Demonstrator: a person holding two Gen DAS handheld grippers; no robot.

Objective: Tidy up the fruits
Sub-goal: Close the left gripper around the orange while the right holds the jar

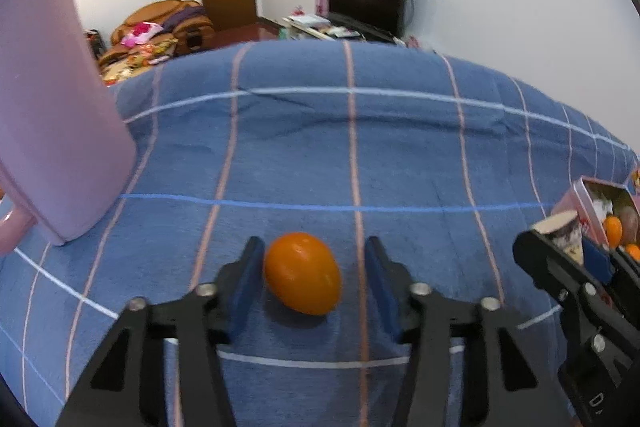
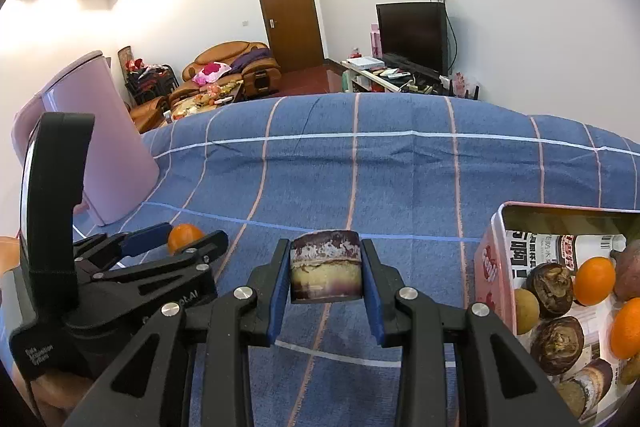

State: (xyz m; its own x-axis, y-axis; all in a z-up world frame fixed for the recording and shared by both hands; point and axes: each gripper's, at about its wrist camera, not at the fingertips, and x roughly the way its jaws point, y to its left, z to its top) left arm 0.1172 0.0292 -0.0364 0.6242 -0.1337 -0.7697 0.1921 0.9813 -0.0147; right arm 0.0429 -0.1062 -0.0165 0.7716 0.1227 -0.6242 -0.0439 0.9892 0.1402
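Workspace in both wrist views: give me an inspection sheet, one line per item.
Surface: blue checked cloth, lightly creased.
Job's things: orange fruit on the cloth; pink tin at right holding oranges and dark brown fruits; cut stem piece off the cloth.
Clutter: pink kettle at left.
Grippers: left gripper straddles the orange fruit, left pad touching it, right pad apart; right gripper clamps the cut stem piece.
Cables: black cable beside the television.
Surroundings: brown door, sofa with cushions, a low stand under the television.
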